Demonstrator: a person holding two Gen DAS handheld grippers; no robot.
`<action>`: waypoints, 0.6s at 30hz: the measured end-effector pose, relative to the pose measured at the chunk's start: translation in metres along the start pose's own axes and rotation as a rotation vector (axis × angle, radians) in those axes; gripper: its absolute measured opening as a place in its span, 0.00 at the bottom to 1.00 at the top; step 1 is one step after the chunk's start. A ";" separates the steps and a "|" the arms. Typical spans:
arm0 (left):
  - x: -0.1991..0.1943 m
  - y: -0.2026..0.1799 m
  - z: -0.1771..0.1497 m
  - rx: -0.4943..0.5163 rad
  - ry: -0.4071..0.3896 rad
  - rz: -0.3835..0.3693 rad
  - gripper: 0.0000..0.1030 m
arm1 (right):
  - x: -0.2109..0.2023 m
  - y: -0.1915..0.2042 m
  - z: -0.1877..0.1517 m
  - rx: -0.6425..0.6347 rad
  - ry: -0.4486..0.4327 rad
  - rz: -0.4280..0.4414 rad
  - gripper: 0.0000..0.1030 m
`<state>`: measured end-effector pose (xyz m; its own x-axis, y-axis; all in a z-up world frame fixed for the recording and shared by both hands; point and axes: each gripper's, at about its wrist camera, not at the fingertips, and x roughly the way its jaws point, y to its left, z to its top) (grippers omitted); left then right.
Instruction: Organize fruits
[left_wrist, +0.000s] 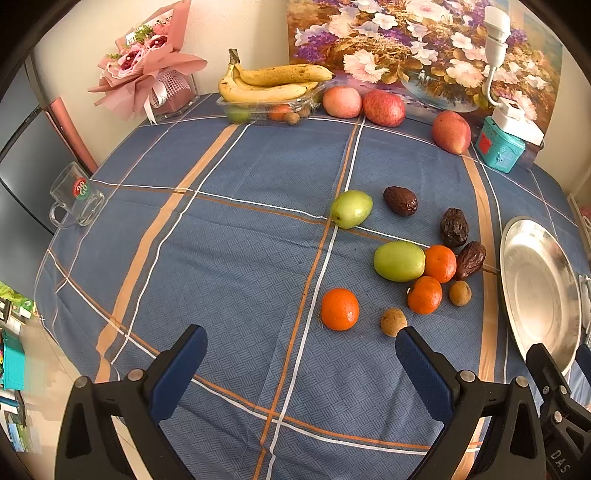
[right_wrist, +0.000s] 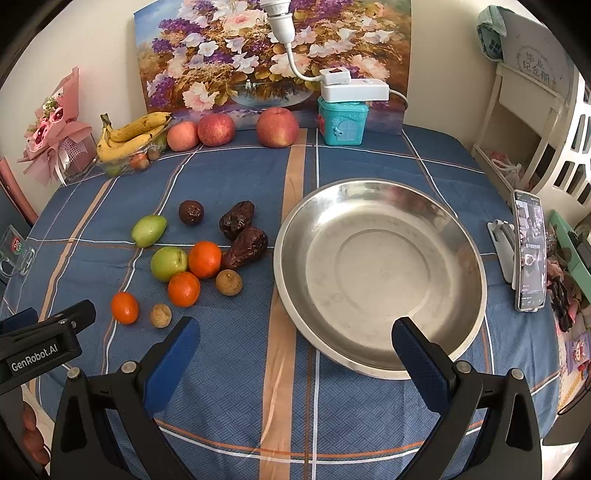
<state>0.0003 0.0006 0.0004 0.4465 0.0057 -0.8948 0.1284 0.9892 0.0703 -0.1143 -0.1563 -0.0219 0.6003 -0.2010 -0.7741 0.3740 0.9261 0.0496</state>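
From my left wrist view the steel plate (left_wrist: 539, 291) is cut by the right edge. The clear tray (left_wrist: 266, 107) under the bananas (left_wrist: 273, 83) blurs its small fruits; I can't name them. Phone (right_wrist: 530, 251) screen too small to read.

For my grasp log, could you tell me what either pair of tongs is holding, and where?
Nothing is held: the left tongs and right tongs are both open above the tablecloth.

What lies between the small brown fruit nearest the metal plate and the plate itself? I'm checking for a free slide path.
Only bare tablecloth, the right wrist view shows: nothing stands between the brown fruit and the metal plate.
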 end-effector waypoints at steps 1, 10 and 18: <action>0.000 0.000 0.000 0.000 -0.001 0.001 1.00 | 0.000 0.000 0.000 0.000 0.001 -0.001 1.00; 0.000 0.001 0.001 -0.007 -0.006 -0.005 1.00 | 0.003 0.002 0.000 -0.011 0.013 -0.013 1.00; 0.001 0.001 0.001 -0.004 -0.005 0.004 1.00 | 0.008 0.008 0.000 -0.032 0.028 -0.022 1.00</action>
<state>0.0015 0.0019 -0.0005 0.4513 0.0084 -0.8923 0.1231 0.9898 0.0716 -0.1065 -0.1506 -0.0278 0.5720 -0.2129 -0.7922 0.3641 0.9313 0.0126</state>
